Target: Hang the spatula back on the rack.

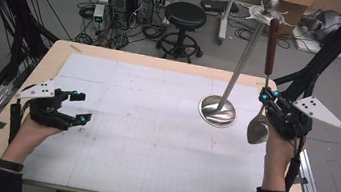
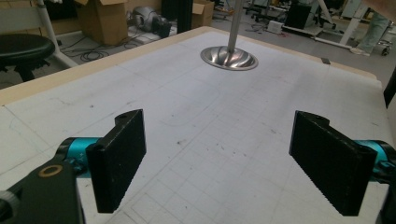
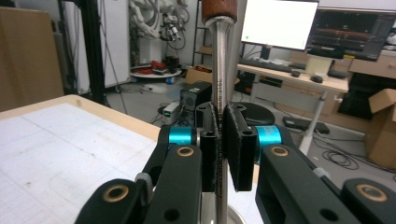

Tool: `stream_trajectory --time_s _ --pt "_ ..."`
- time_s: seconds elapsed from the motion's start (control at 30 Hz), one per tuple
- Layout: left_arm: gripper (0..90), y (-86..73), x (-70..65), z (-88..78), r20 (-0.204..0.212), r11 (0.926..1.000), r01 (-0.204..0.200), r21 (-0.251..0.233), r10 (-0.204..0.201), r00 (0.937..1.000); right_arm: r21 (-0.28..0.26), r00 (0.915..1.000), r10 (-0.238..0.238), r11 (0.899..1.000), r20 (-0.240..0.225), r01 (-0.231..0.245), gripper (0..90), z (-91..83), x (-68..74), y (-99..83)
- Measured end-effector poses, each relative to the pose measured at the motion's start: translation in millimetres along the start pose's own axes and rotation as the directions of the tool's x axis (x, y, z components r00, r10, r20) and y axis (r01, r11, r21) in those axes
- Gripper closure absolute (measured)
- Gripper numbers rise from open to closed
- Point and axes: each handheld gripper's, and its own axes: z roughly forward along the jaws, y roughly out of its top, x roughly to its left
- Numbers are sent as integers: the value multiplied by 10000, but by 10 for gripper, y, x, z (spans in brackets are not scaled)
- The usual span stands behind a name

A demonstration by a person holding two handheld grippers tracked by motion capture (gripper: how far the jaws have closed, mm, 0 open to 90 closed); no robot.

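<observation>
**A ladle held upright beside a hanging stand, the other hand waiting empty**

A wide wooden tabletop (image 1: 63, 55), covered by a pale gridded mat (image 1: 154, 124), fills the high view. A person's two forearms come in from the near edge, each hand holding a gripper.

On the far right part of the mat stands a metal stand (image 1: 218, 111): a round, shiny base with a thin pole leaning up to a top piece with short prongs, probably for hanging utensils. Its base also appears far off in the left gripper view.

The right gripper (image 1: 270, 101) is raised near the right edge of the tabletop, close to the stand. Its jaws are clamped on the thin metal shaft of a ladle (image 1: 259, 128), bowl down, brown wooden handle pointing up. Held this way, the handle's end sits near the stand's top, likely so it can be hung there.

The left gripper (image 1: 79, 107) rests low at the left side, jaws wide apart and empty, well away from the stand, apparently out of the way.
</observation>
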Motion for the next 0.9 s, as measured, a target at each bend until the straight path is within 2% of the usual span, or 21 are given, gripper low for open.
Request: stream_trajectory --time_s 0.07,0.5,0.9 --pt "193 -1 1 0 -2 10000 4 22 -4 10000 -19 9999 -13 10000 103 13 849 8 -9 -4" --pt "193 -4 -4 12 37 10000 26 53 -26 10000 144 10000 65 9999 66 -66 850 73 -8 -17" --pt "193 -4 -6 11 64 10000 11 72 -11 10000 13 9999 51 10000 130 -51 849 68 4 -68"
